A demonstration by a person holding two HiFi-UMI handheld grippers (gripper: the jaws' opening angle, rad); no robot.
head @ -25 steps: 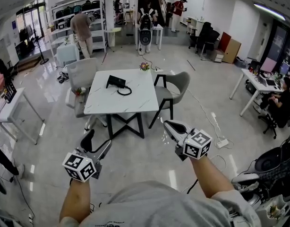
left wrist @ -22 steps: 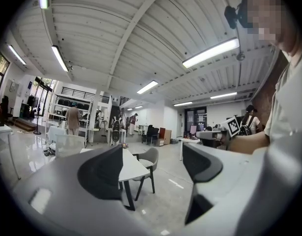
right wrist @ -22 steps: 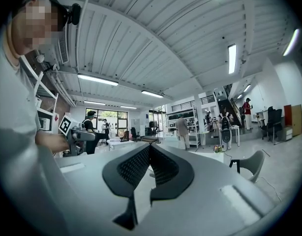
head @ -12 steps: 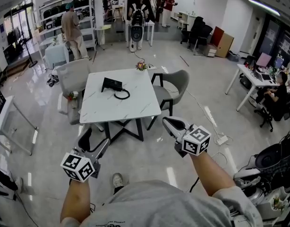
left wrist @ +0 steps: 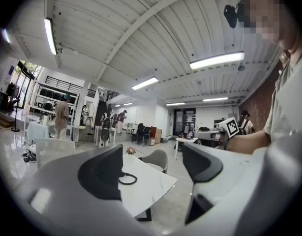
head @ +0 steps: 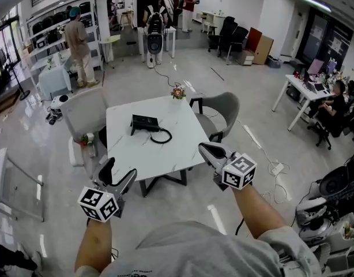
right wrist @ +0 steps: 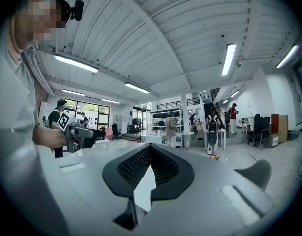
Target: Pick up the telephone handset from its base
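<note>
While the left tool (left wrist: pixel 152 157) stands released, its 2 jaws wide apart with only air and a far view of the worktop between them, the right tool (right wrist: pixel 150 154) is clenched, jaws pressed together on nothing. Both are held low in front of the person's body, each with its marker cube (head: pixel 98 203) toward the head camera, and both are well apart from the task's thing.

Further out, the white worktop (head: pixel 131 154) carries the black telephone (head: pixel 145 122) on its far half, with the coiled cord (head: pixel 161 136) looping out just beside it on the near side. The handset (head: pixel 143 120) looks to lie on the set, though at this range it cannot be told apart from the rest of it; neither tool has it. A small bunch of flowers (head: pixel 177 91) sits at the far corner, and a grey chair (head: pixel 222 105) stands at the right side.

By judgement, the step in hand is the approach: the person stands short of the worktop's near edge. A lift would call for closing that gap and bringing 1 tool over the telephone with jaws apart — the left is ready as it stands, the right would have to release — then closing across the handset's narrow middle, minding the cord's drag.

No brand or label on the telephone can be read. The markers are patterns, not writing.
</note>
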